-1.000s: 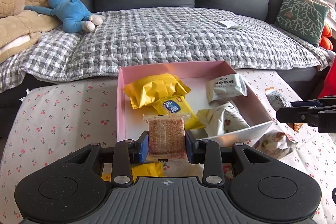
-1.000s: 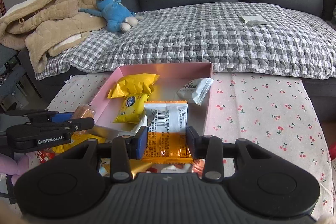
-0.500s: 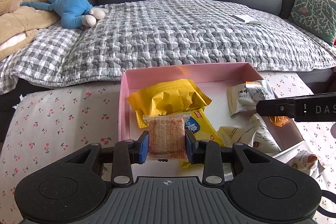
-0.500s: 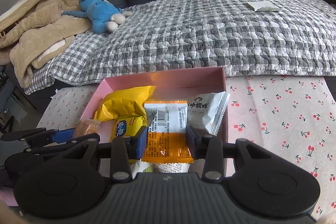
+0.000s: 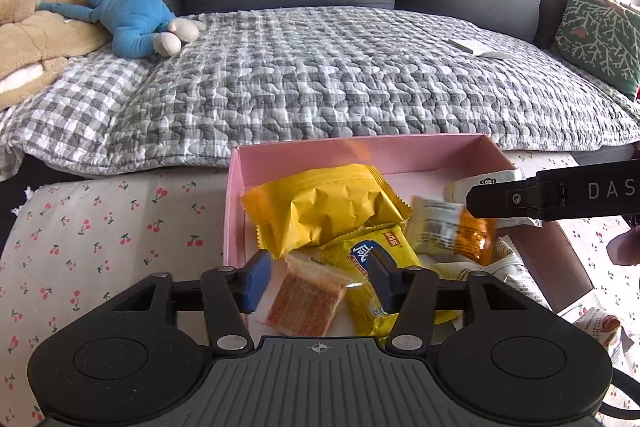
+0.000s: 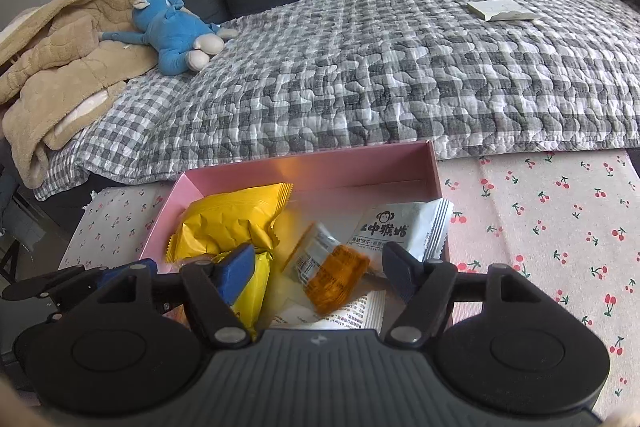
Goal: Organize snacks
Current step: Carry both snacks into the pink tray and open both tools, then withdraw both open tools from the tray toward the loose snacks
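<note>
Both jaws have just been opening: the left hand-held gripper (image 5: 318, 281) has released the wafer pack (image 5: 306, 301), the right hand-held gripper (image 6: 320, 273) the orange packet (image 6: 328, 275), into the pink box (image 6: 360, 167).

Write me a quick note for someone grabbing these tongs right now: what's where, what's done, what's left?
Left tongs: open, jaws just spread; the wafer pack is loose between them, in the pink box.
Right tongs: open, jaws just spread; the orange pack is loose over the box.
Already in the box: yellow bag, small yellow pack, white monkey pack.
Left: a snack lies outside, right of the box.
</note>
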